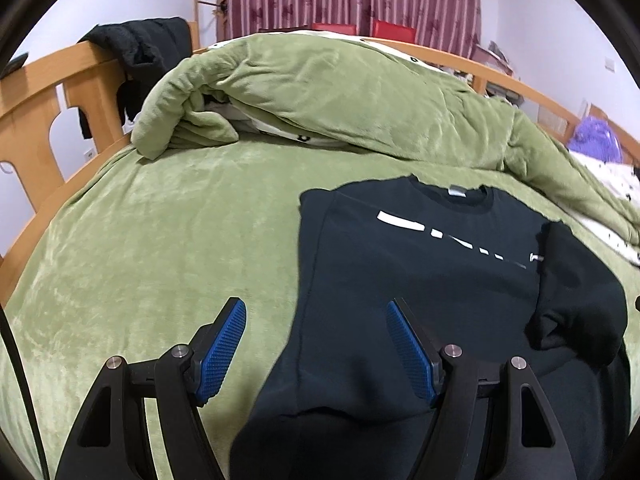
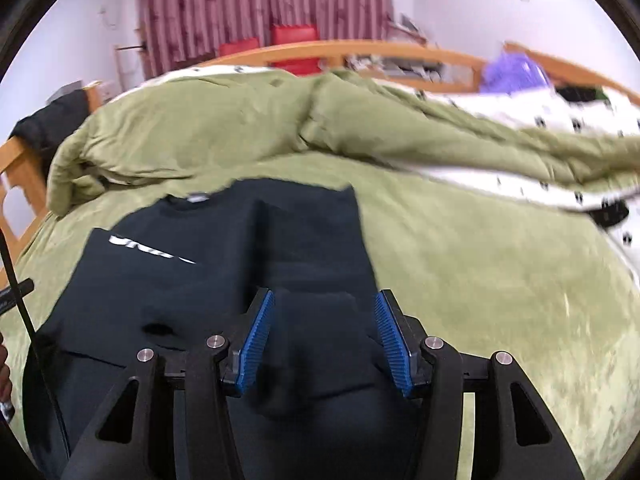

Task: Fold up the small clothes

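Observation:
A black sweatshirt (image 1: 420,280) with white lettering lies flat on the green bed cover (image 1: 160,248), collar away from me. Its right side and sleeve (image 1: 576,300) are folded over the chest. My left gripper (image 1: 316,320) is open and empty above the shirt's left edge near the hem. In the right wrist view the sweatshirt (image 2: 168,292) lies with its folded right panel (image 2: 316,248) under my right gripper (image 2: 324,312), which is open with the black cloth between and below its blue pads, not pinched.
A bunched green duvet (image 1: 340,92) lies across the far side of the bed. A wooden bed frame (image 1: 44,92) with a black garment (image 1: 148,48) hung on it is at left. White spotted bedding (image 2: 540,120) and a purple item (image 2: 512,72) are at right.

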The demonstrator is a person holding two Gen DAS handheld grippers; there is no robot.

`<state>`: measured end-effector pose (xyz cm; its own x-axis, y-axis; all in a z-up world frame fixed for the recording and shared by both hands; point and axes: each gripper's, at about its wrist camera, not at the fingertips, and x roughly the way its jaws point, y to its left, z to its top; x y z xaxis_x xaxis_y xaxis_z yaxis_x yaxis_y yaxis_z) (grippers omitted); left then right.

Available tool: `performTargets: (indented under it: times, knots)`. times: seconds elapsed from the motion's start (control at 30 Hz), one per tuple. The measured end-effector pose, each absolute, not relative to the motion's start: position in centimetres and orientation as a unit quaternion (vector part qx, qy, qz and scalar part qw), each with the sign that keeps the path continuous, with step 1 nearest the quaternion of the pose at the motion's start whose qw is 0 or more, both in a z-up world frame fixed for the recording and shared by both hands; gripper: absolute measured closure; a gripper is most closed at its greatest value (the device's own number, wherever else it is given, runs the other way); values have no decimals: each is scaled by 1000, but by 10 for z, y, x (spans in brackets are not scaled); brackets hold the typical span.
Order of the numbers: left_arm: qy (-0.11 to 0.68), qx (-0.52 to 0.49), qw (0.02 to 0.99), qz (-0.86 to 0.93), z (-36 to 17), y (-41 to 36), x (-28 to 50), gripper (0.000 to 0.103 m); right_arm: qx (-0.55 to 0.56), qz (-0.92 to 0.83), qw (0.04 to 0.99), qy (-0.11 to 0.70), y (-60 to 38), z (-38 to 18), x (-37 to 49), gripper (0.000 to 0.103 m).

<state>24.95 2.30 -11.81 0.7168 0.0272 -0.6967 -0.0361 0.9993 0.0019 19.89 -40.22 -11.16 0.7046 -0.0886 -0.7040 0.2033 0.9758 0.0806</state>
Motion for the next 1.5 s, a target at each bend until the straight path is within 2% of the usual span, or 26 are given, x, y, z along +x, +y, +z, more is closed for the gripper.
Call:
performTargets:
  times: [0.27, 0.4, 0.47, 0.53, 0.63, 1.07, 1.3, 1.4, 1.5]
  knots:
    - [376, 14, 926, 16, -123, 11, 252, 32, 152, -54, 893, 421, -432, -168, 210, 50]
    - [380, 13, 925, 20, -125, 12, 255, 32, 172, -51, 888, 424, -427, -178, 218, 51]
    - [380, 13, 925, 22, -126, 14, 255, 32, 143, -59, 895, 418, -418, -171, 221, 62]
    - [379, 13, 925, 22, -125, 16, 255, 32, 106, -64, 901, 416, -405, -163, 224, 86]
    - [376, 11, 926, 23, -122, 21, 252, 32, 80, -59, 907, 409, -392, -156, 222, 95]
    - [352, -12, 934, 57, -103, 80, 230, 32, 130, 14, 932, 339, -329, -76, 222, 98]
    - [337, -44, 937, 87, -91, 123, 223, 32, 151, 95, 930, 322, -228, -19, 264, 98]
    - [332, -55, 937, 98, -88, 137, 221, 32, 161, 131, 918, 339, -174, -17, 285, 98]
    - [327, -60, 937, 111, -87, 150, 220, 32, 165, 180, 902, 356, -123, -29, 300, 92]
